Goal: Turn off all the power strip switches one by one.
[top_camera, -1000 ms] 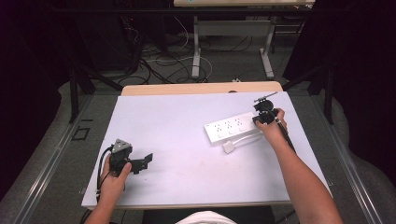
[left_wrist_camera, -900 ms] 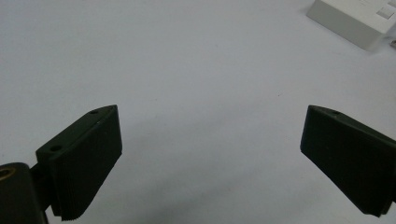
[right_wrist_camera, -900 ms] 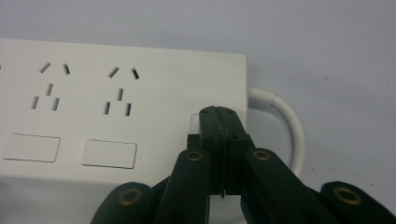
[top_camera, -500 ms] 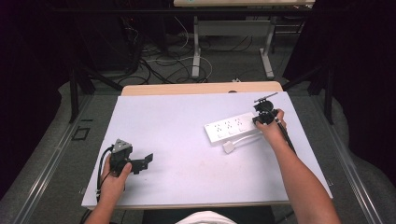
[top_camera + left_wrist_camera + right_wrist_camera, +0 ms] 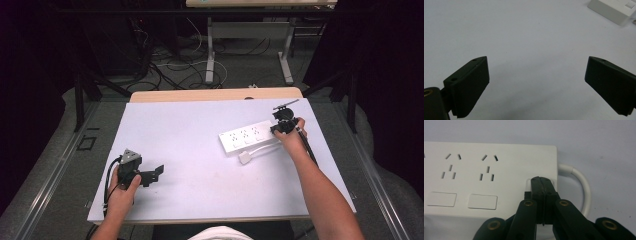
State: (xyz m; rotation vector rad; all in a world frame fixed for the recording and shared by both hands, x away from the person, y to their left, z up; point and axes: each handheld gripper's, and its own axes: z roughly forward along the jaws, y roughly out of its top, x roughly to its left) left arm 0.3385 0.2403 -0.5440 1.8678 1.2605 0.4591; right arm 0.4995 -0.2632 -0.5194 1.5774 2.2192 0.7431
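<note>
A white power strip (image 5: pixel 247 138) lies on the right half of the table, its white cable and plug (image 5: pixel 246 157) looped in front of it. My right gripper (image 5: pixel 279 128) sits at the strip's right end, shut with nothing between its jaws. In the right gripper view the closed tips (image 5: pixel 541 185) rest on a switch at the end of the power strip (image 5: pixel 474 177), beside where the cable (image 5: pixel 581 187) leaves it. My left gripper (image 5: pixel 152 174) rests low at the table's near left, open and holding nothing. A corner of the power strip (image 5: pixel 614 8) shows far off in the left gripper view.
The pale table top (image 5: pixel 190 135) has a wooden strip (image 5: pixel 215 95) along its far edge. Beyond it on the floor stand table legs (image 5: pixel 210 60) and loose cables (image 5: pixel 165 60). Dark curtains close both sides.
</note>
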